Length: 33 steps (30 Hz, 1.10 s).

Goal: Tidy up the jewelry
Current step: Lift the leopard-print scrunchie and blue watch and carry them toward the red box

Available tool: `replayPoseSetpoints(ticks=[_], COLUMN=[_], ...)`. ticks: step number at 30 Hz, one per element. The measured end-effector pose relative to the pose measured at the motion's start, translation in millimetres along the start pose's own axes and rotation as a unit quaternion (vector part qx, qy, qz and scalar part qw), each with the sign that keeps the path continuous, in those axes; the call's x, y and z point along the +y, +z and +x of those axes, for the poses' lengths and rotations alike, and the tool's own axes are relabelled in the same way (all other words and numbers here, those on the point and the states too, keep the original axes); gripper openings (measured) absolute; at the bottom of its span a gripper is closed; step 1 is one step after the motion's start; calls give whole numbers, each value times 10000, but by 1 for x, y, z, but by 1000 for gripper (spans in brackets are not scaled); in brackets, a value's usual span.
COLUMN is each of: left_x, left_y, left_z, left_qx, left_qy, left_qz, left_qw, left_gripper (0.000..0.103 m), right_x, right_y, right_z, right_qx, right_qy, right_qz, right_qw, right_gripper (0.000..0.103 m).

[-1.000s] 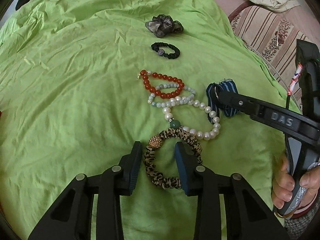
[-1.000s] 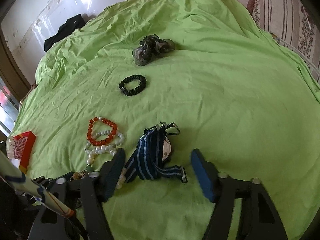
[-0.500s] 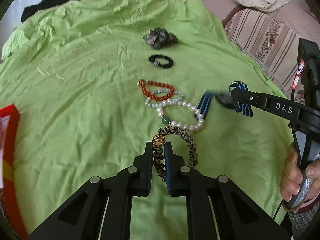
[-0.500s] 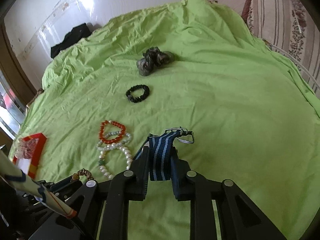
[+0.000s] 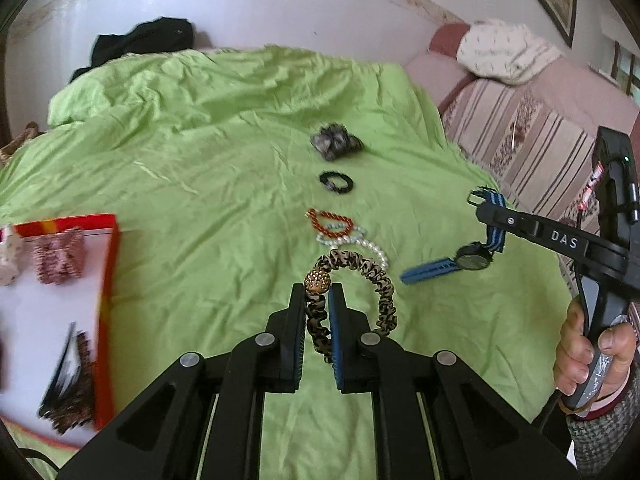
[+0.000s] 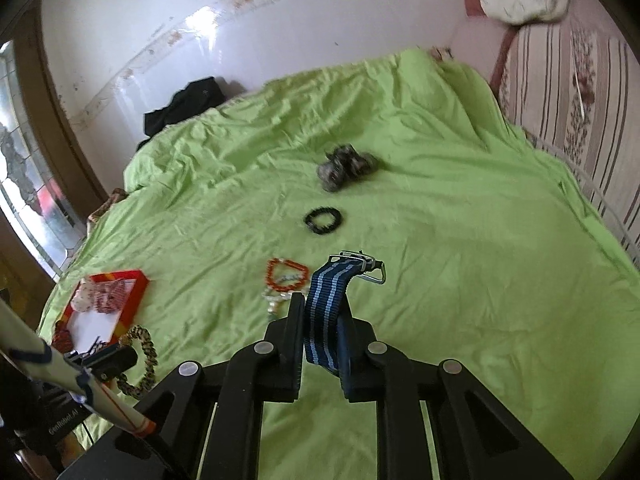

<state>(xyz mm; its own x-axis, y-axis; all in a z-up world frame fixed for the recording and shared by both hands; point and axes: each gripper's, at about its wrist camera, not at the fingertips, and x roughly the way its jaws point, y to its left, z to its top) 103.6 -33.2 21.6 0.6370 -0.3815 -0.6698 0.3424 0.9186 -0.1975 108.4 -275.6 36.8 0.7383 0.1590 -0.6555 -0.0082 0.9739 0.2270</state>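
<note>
Left gripper [image 5: 318, 308] jaws clamped on leopard scrunchie [image 5: 352, 296], right gripper [image 6: 320, 324] jaws on striped watch [image 5: 472, 256]; both lifted off bed [image 5: 200, 200]. Carry left to red tray [image 5: 108, 280], keep dangling ends clear of bead bracelets [image 5: 336, 228].

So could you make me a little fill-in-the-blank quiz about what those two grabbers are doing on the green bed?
1. The left gripper is shut on a leopard-print ____.
2. The right gripper holds a watch by its blue striped ____.
3. The red-rimmed tray lies on the ____ side of the left wrist view.
4. The black hair tie lies between the grey scrunchie and the ____ bead bracelet.

Missing words: scrunchie; strap; left; red
</note>
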Motion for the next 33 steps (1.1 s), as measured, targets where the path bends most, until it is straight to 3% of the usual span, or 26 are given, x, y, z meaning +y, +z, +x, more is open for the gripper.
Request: replayPoseSetpoints(ticks=[16, 27, 33], left_x=[55, 83, 117], left_y=[-20, -43, -54], left_z=[-89, -135, -156], left_qx=[-638, -944, -1081], left_qy=[505, 1127, 1462], left_qz=[-503, -671, -973], left_qw=[9954, 9869, 9785], left_gripper=[11, 11, 11], right_x=[81, 126, 157], right_y=[-8, -23, -28], right_z=[-58, -68, -65], right_qx=[-376, -323, -244], right_qy=[235, 489, 631], right_qz=[-847, -1247, -1461], right_qw=[9954, 9905, 9869], right_gripper=[15, 15, 15])
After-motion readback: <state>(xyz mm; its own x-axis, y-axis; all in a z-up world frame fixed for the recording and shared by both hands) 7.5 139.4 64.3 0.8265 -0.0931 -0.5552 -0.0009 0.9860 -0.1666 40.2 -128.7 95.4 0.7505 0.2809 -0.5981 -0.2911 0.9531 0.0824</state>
